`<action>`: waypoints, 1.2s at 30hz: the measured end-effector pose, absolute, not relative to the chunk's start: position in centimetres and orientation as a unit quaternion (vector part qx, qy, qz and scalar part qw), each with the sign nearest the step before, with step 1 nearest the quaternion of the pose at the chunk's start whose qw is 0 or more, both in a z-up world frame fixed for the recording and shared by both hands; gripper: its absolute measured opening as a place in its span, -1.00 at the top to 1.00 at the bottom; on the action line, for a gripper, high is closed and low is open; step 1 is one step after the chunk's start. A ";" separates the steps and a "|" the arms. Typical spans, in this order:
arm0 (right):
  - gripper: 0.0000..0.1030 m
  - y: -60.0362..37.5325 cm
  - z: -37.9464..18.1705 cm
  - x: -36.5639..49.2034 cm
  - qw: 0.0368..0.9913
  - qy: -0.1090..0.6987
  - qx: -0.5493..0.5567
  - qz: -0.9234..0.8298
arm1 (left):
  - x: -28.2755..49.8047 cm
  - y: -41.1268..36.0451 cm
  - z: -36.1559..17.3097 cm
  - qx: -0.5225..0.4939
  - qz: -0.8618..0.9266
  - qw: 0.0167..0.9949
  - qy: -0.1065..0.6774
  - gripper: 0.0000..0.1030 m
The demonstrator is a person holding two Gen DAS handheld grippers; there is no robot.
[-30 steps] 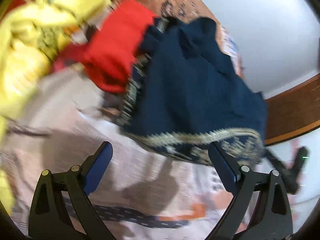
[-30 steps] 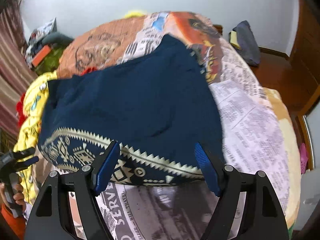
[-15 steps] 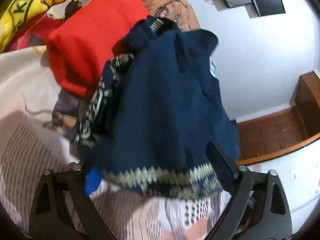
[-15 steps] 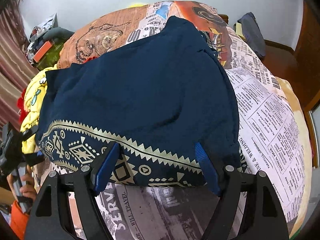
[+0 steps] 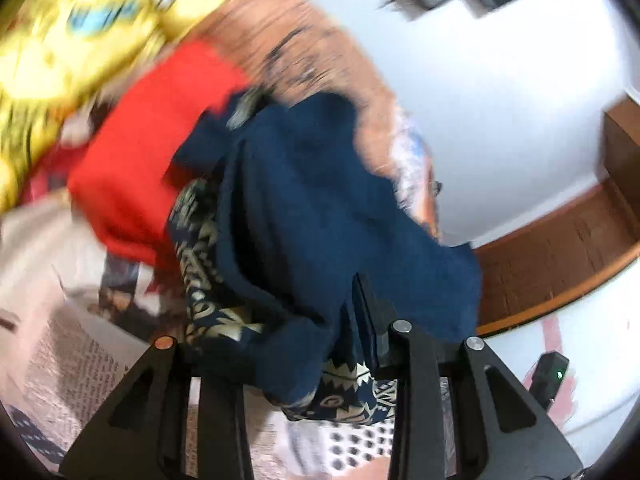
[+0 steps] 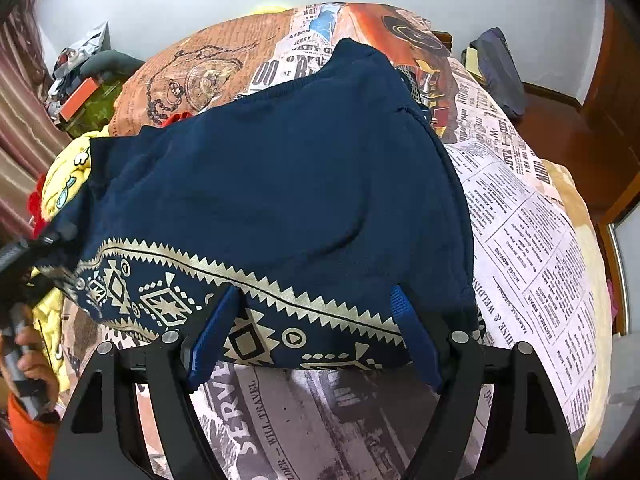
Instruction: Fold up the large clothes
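A navy garment (image 6: 288, 184) with a gold patterned hem lies spread on the newspaper-print bedspread (image 6: 532, 240). My right gripper (image 6: 316, 328) is open, its blue pads (image 6: 412, 340) straddling the hem at the near edge. In the left wrist view my left gripper (image 5: 296, 332) is shut on the bunched left corner of the same garment (image 5: 320, 208); cloth covers its fingertips and the view is blurred. The left gripper also shows at the left edge of the right wrist view (image 6: 24, 256), held in a hand.
A red folded garment (image 5: 148, 160) and a yellow cartoon-print cloth (image 5: 60, 52) lie beyond the navy one on the left. Clutter (image 6: 84, 80) sits past the bed's far left. A dark bag (image 6: 496, 68) and wooden floor lie at right.
My left gripper has closed on the garment's left corner, bunching the cloth. My right gripper has moved in closer, so the hem now sits between its open pads.
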State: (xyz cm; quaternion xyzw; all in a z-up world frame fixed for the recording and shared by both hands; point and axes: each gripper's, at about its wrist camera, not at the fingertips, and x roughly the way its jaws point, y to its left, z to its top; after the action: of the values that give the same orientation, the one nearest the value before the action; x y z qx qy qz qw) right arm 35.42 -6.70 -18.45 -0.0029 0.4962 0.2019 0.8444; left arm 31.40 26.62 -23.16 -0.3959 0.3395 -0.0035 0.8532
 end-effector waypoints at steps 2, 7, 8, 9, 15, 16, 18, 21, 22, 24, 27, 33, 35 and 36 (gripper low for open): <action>-0.47 -6.7 -18.4 35.3 0.844 0.497 -0.001 0.202 | 31.9 26.0 -22.0 -0.373 -0.008 0.867 0.329 0.23; -0.47 -6.5 -17.9 34.9 0.845 0.494 -0.002 0.206 | 34.0 26.8 -26.4 -0.405 0.037 0.837 0.366 -0.02; -0.47 -6.5 -17.6 34.7 0.846 0.492 -0.006 0.206 | 33.8 27.1 -27.4 -0.409 0.048 0.831 0.375 0.01; -0.47 -6.4 -17.3 34.6 0.847 0.489 -0.011 0.206 | 33.8 27.2 -28.0 -0.409 0.057 0.828 0.379 0.13; -0.47 -5.4 -15.0 34.6 0.862 0.462 -0.043 0.205 | 33.0 28.0 -27.1 -0.406 0.070 0.832 0.371 0.75; -0.47 -5.3 -14.6 34.7 0.864 0.458 -0.047 0.206 | 32.8 28.1 -26.4 -0.398 0.072 0.838 0.367 0.78; -0.47 -4.4 -13.5 34.8 0.869 0.443 -0.054 0.212 | 32.2 27.8 -24.0 -0.365 0.073 0.859 0.352 0.84; -0.47 -2.4 -12.1 35.0 0.874 0.425 -0.065 0.228 | 31.3 27.5 -20.4 -0.327 0.079 0.887 0.317 0.84; -0.47 -1.5 -11.7 35.1 0.874 0.419 -0.068 0.238 | 31.2 27.6 -19.5 -0.324 0.081 0.891 0.306 0.85; -0.47 0.4 -11.2 35.1 0.872 0.407 -0.079 0.259 | 31.0 27.4 -16.9 -0.313 0.089 0.903 0.281 0.85; -0.47 3.2 -11.9 35.5 0.864 0.407 -0.099 0.280 | 31.6 27.3 -14.4 -0.295 0.089 0.914 0.263 0.85; -0.47 8.0 -17.9 36.8 0.820 0.469 -0.119 0.307 | 31.9 25.1 -13.2 -0.255 0.086 0.922 0.278 0.85; -0.50 8.5 -19.0 36.8 0.812 0.475 -0.127 0.314 | 32.8 24.3 -13.8 -0.252 0.077 0.918 0.295 0.85; -0.50 8.5 -19.2 36.6 0.811 0.473 -0.131 0.319 | 33.2 24.0 -14.1 -0.258 0.065 0.916 0.300 0.85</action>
State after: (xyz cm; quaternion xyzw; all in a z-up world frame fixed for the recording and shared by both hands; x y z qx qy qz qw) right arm 36.63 8.51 -19.24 -0.1315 0.4730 0.3193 0.8106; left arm 33.18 23.96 -14.08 -0.2577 0.3000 0.0654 0.9161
